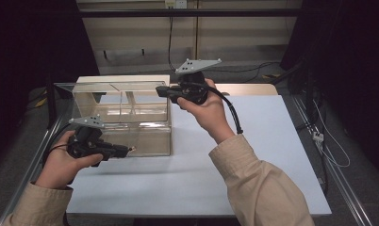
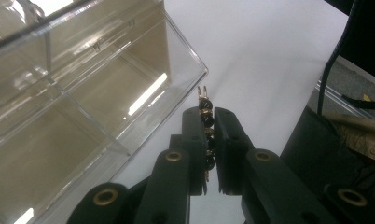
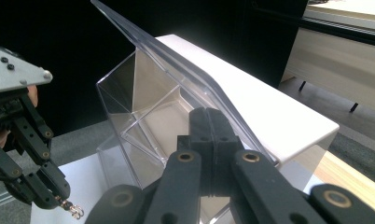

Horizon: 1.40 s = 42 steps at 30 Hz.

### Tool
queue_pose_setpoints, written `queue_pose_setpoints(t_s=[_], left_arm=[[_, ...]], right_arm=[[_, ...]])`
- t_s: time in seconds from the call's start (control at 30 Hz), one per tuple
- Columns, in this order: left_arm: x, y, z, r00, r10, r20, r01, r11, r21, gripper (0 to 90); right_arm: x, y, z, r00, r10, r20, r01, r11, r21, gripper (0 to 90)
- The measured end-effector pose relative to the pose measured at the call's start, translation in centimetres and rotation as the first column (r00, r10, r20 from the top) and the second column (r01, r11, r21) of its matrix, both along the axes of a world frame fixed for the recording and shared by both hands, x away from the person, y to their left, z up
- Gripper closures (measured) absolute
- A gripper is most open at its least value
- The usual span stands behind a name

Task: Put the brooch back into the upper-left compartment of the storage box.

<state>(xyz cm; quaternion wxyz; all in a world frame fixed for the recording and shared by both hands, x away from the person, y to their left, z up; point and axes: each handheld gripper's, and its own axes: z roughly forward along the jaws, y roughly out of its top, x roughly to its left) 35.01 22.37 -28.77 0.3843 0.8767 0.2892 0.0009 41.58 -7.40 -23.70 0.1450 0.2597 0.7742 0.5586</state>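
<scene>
Clear acrylic formed the box (image 1: 126, 117), hard-edged, glossy and split by thin dividers, standing on the matte white table (image 1: 253, 155). Its flat lid (image 3: 176, 60) was tilted up, pinched at its edge between the right gripper's (image 3: 209, 121) clenched black jaws. Just beside the box's front corner, the left gripper (image 2: 208, 140) clamped a slim beaded gold clip (image 2: 205, 105).

High view: above my side, facing forward-down, far from clear box (image 1: 121, 117). My left gripper view: close beside box corner. My right gripper view: close at lid (all three share box).
</scene>
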Motion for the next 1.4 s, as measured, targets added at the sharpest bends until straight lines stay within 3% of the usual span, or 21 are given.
queue_pose_setpoints(t_s=[0.77,1.4], left_arm=[[1.0,-0.2,2.6,0.9996,0.01,0.027,-0.01,0.9998,0.02,83.7],[1.7,0.1,3.8,0.9981,0.037,0.05,-0.039,0.9982,0.046,83.8]], right_arm=[[0.0,-0.2,-0.1,1.0,0.002,-0.006,-0.002,1.0,-0.001,90.0],[0.0,-0.3,-0.1,0.9999,0.004,-0.014,-0.004,1.0,0.001,90.0]])
